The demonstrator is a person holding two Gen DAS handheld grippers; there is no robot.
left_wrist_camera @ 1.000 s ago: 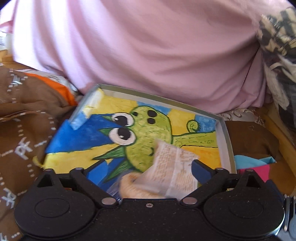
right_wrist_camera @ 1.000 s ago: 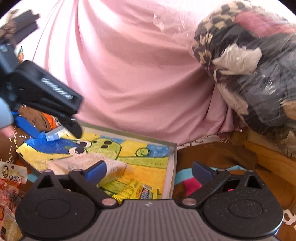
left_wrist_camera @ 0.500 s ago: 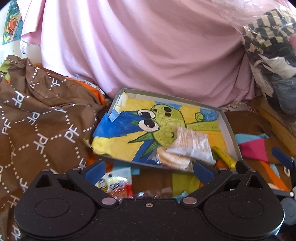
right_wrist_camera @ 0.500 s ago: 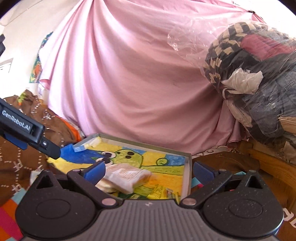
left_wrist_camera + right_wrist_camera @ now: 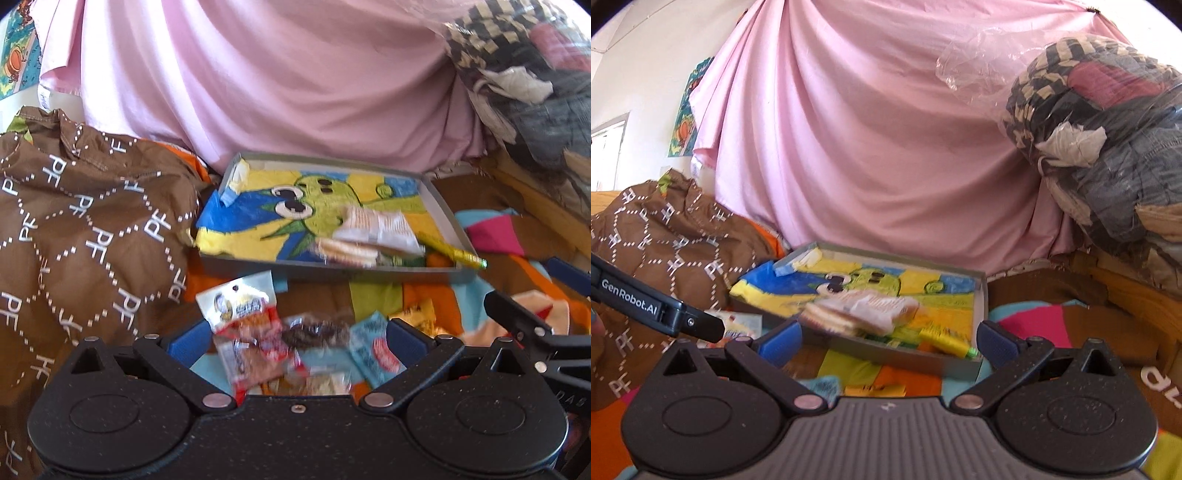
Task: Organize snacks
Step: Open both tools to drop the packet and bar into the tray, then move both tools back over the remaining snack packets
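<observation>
Both claws are spread wide and hold nothing: the left claw point(image 5: 295, 341) hangs over loose snack packets point(image 5: 258, 332) on the colourful blanket point(image 5: 373, 295). Beyond the right claw point(image 5: 888, 341) stands the tray point(image 5: 905, 356). In the tray lie a cookie pack point(image 5: 864, 308) and a yellow packet point(image 5: 947, 341).

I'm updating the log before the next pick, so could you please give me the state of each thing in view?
Left gripper: jaws open, empty.
Right gripper: jaws open, empty.
Tray: open-topped, holding snacks.
Cookie packet: lying flat in the tray.
Yellow packet: resting over the tray's near rim.
Loose snack packets: outside the tray, on the blanket.
</observation>
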